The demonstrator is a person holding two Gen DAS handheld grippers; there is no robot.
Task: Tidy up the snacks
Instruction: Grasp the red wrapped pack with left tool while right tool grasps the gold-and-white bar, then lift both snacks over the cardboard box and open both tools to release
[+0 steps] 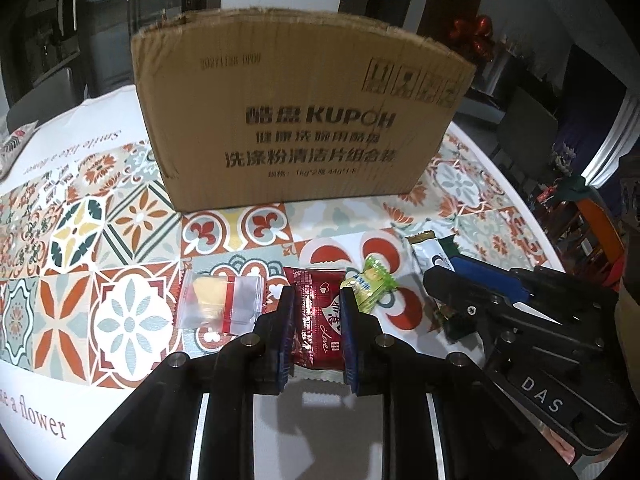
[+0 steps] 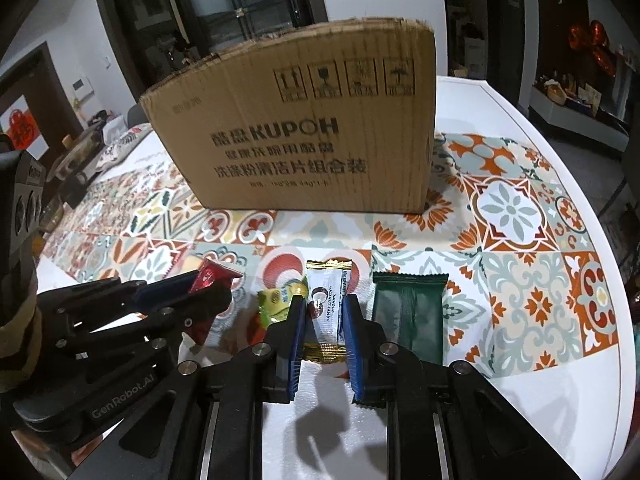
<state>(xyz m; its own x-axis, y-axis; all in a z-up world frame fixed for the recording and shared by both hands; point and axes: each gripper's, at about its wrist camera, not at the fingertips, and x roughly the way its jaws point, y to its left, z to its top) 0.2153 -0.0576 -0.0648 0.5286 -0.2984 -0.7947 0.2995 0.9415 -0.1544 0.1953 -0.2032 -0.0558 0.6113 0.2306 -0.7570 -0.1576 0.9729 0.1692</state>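
1. Nearest the left wrist camera, the left gripper (image 1: 316, 300) is clamped on a red snack packet (image 1: 320, 320), which is pinched between the two blue pads.
2. Nearest the right wrist camera, the right gripper (image 2: 325, 304) is clenched on a white and gold candy packet (image 2: 327, 312), held lengthwise between its pads.
3. A green and yellow candy (image 1: 370, 286) is seen on the tablecloth (image 1: 120, 240) just right of the red snack packet, between the two grippers.
4. A clear packet with a yellow piece inside (image 1: 220, 300) is laid on the tablecloth just left of the left gripper.
5. A dark green packet (image 2: 410, 312) is laid flat just right of the right gripper.
6. A cardboard box (image 1: 304, 112) printed with "KUPOH" is stood upright on the far side of the patterned tablecloth, behind all the snacks and well apart from them.
7. Whether the held packets are touching the tablecloth cannot be told.
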